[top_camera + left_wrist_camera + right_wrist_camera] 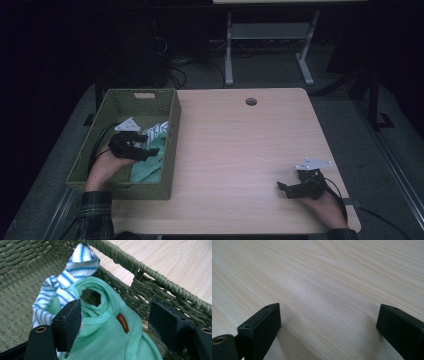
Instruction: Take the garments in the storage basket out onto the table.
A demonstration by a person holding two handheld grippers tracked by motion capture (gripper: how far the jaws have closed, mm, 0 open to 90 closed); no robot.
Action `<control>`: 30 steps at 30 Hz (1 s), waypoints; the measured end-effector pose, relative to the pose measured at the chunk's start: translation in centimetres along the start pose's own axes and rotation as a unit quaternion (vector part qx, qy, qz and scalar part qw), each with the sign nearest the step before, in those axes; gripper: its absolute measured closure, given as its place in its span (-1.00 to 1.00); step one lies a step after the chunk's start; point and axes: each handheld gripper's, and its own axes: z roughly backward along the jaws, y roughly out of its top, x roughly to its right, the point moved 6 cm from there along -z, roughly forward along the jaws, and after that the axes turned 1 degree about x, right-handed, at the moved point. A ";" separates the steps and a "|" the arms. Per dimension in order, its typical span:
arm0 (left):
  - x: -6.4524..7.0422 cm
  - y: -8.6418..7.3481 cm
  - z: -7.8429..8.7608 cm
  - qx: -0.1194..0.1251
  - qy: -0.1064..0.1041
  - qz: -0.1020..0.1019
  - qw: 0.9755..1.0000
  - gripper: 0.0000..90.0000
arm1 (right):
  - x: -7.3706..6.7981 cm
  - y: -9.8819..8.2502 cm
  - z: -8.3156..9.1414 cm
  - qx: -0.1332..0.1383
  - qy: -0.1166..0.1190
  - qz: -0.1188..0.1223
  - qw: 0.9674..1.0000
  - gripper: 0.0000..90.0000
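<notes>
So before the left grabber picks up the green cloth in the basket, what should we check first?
1. Left gripper jaws open wide: ok.
2. Green cloth between the jaws: ok.
3. Pads pressing on the cloth yet: not ok, one touches its edge, the other stands apart.
4. Striped cloth out of the way: cannot tell, it lies against the green one and may lift too.
5. Basket wall away from the jaws: cannot tell, the far jaw sits close to it.
6. Right gripper parked open over bare table: ok.
</notes>
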 end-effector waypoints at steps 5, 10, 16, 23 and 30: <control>0.0 -0.3 -0.4 -0.009 -0.003 -0.001 1.000 -0.42 | 0.0 0.0 0.0 0.000 0.000 0.000 1.000 -0.88; -0.1 -0.8 -1.2 -0.015 -0.008 0.010 1.000 -0.42 | 0.0 0.0 0.0 0.000 0.000 0.001 1.000 -0.88; -0.6 -1.6 -2.0 -0.048 0.011 0.017 0.999 -0.42 | 0.0 0.0 0.0 0.000 0.000 0.001 1.000 -0.88; -0.8 -2.1 -2.4 -0.075 0.016 0.016 0.997 -0.42 | 0.0 0.0 0.0 0.000 0.000 0.001 1.000 -0.88; -0.7 -2.9 -3.2 -0.118 0.021 0.010 0.993 -0.42 | 0.0 0.0 0.0 0.000 0.000 0.001 1.000 -0.88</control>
